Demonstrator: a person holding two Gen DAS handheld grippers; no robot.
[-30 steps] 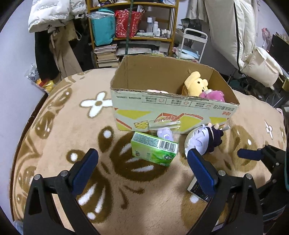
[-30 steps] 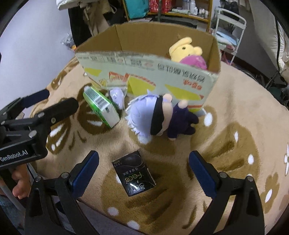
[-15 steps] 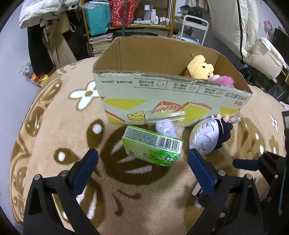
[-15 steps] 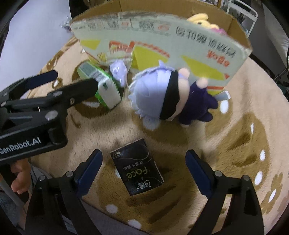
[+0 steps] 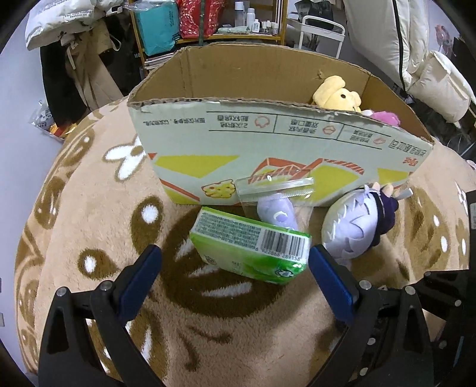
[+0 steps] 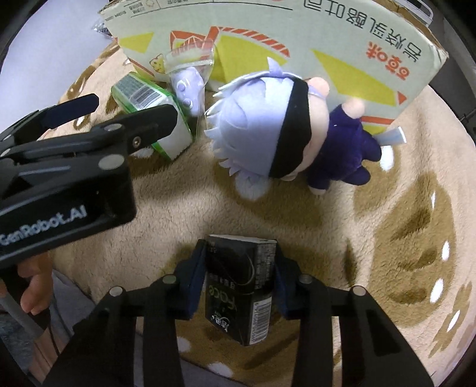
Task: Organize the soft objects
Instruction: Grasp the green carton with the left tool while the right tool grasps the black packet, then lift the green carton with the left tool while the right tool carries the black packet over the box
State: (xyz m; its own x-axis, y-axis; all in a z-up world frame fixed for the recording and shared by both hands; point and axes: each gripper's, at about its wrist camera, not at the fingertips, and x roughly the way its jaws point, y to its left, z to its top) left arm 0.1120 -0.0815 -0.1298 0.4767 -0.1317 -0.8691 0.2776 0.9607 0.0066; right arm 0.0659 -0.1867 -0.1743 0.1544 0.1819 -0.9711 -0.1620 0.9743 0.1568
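My right gripper (image 6: 240,275) is shut on a black tissue pack (image 6: 238,288) on the blanket. My left gripper (image 5: 235,268) is open, its fingers either side of a green tissue pack (image 5: 253,250), which also shows in the right wrist view (image 6: 148,98). A white-haired plush doll (image 6: 276,131) lies in front of the cardboard box (image 5: 267,140); it also shows in the left wrist view (image 5: 357,226). A small purple plush in a clear bag (image 5: 276,208) leans on the box. A yellow plush (image 5: 336,93) and a pink plush (image 5: 385,117) sit inside the box.
Everything rests on a beige blanket with brown and white patterns (image 5: 89,238). The left gripper's black body (image 6: 59,166) fills the left of the right wrist view. Shelves (image 5: 223,26), coats and bedding stand behind the box.
My right gripper moved down and closed on the black tissue pack. My left gripper moved forward so its open fingers now flank the green pack.
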